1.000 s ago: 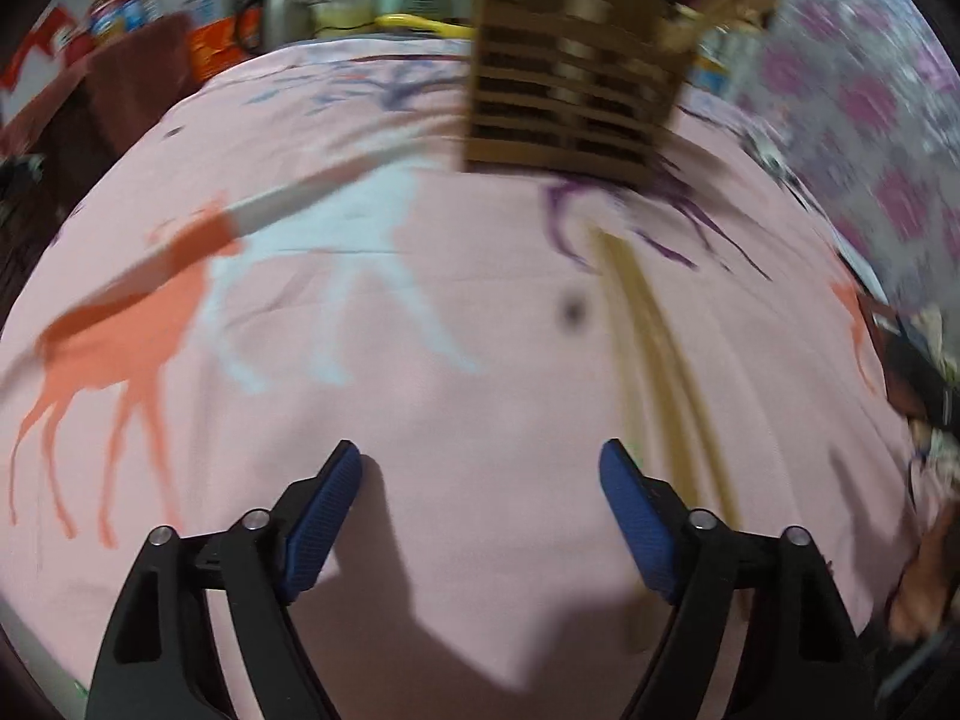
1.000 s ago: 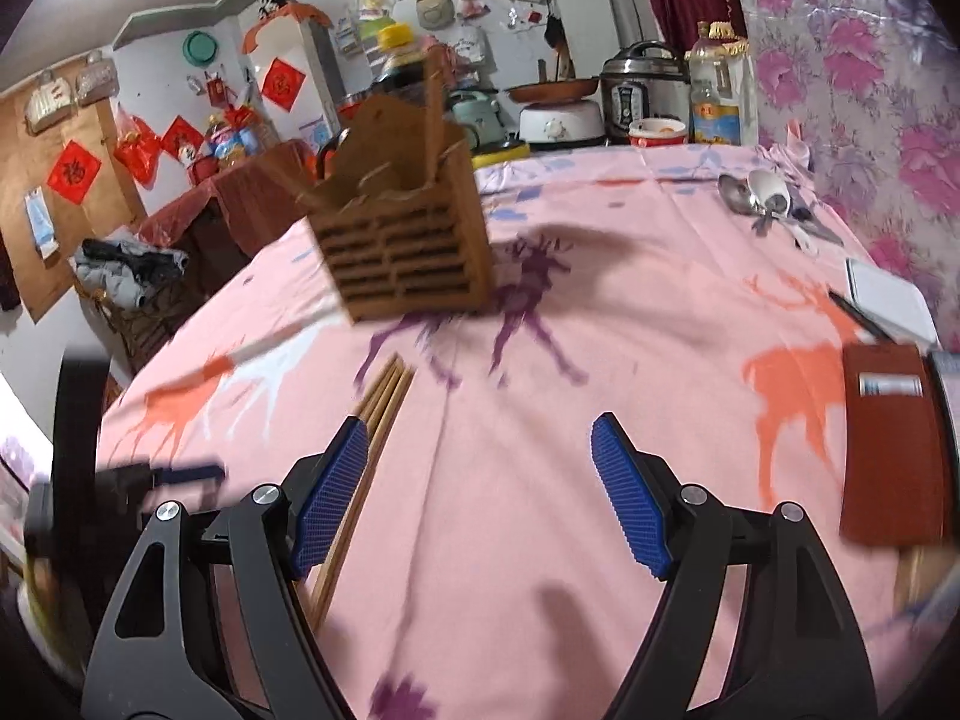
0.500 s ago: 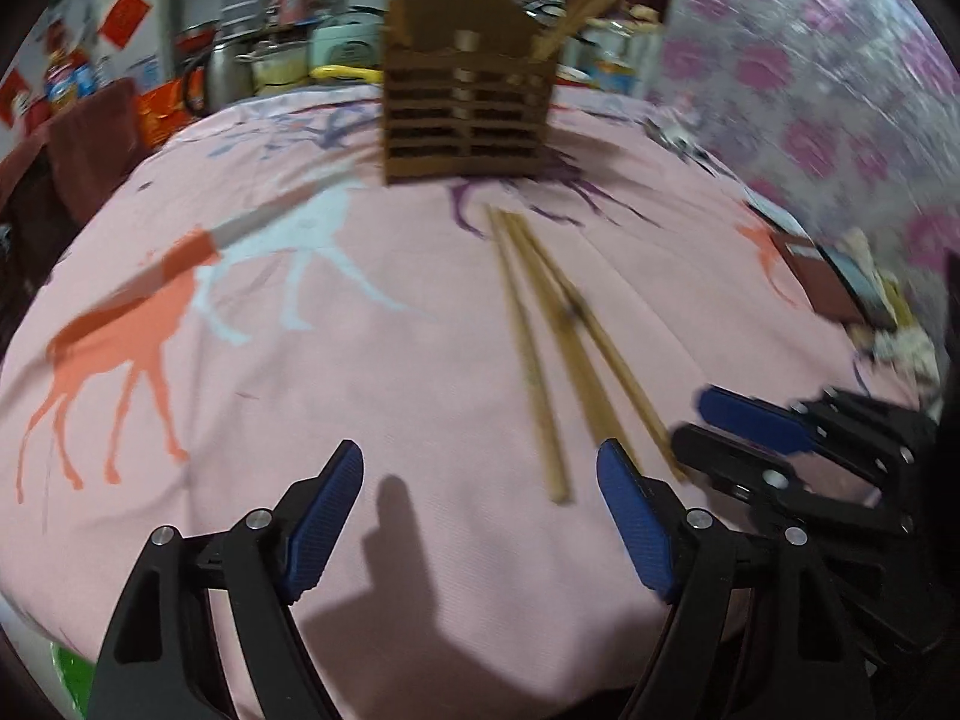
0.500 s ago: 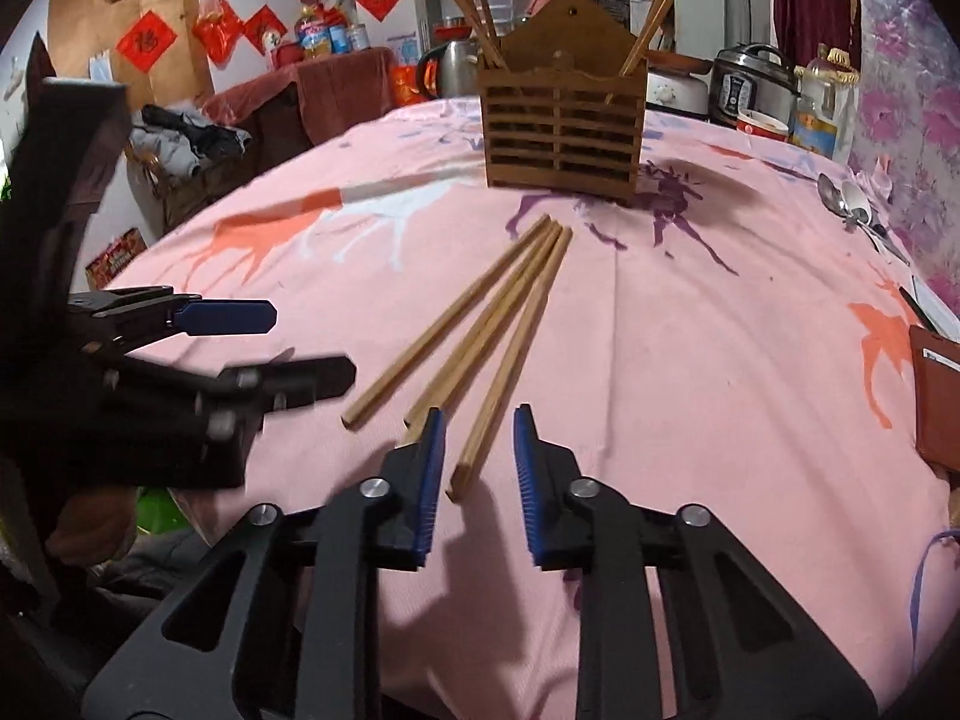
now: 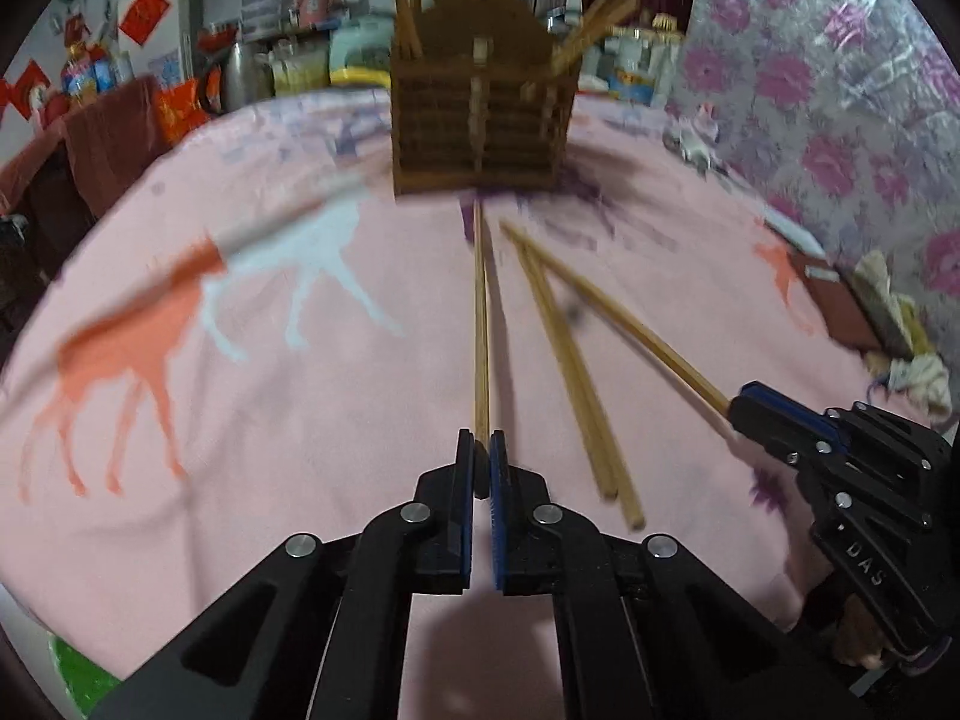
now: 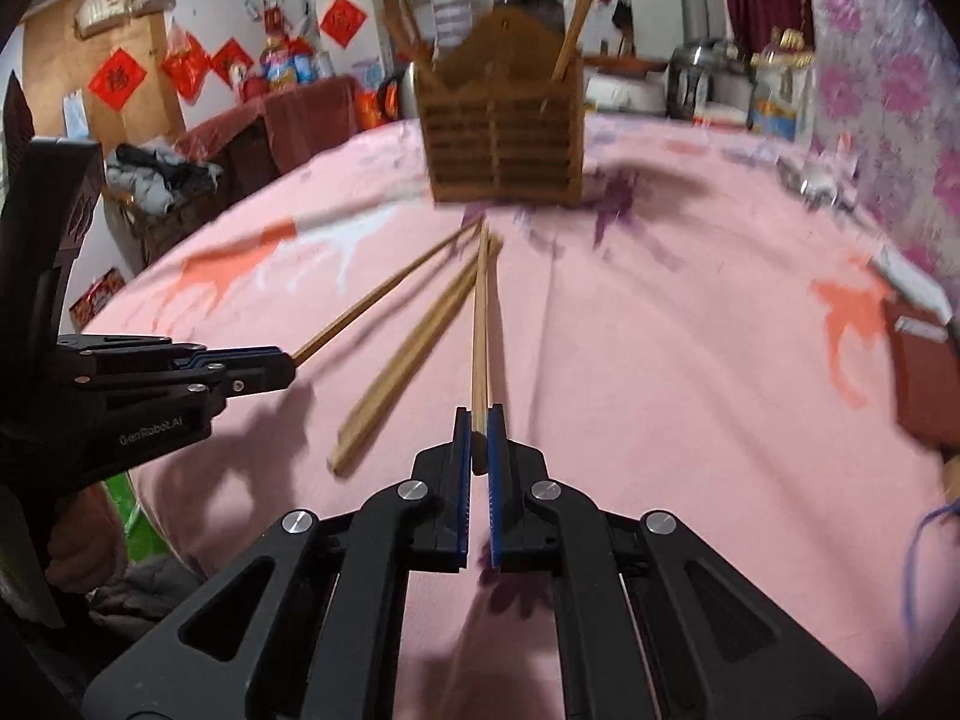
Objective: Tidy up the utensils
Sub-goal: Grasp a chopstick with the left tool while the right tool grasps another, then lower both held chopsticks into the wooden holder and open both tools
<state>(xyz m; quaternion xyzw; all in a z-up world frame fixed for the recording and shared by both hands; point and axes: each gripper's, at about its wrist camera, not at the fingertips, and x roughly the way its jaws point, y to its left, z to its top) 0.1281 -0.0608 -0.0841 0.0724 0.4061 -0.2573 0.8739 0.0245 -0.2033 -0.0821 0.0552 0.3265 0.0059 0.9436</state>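
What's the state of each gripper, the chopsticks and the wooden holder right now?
Left gripper: shut on one wooden chopstick.
Right gripper: shut on another wooden chopstick.
Loose pair of wooden chopsticks: lying flat on the pink deer-print tablecloth, untouched.
Slatted brown wooden utensil holder: upright, chopsticks already standing in it.

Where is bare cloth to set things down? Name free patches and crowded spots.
Free: pink cloth left of the left-held chopstick, up to the wooden holder; also between the right-held chopstick and the red booklet. Crowded: the middle, where two loose chopsticks lie between the held ones.
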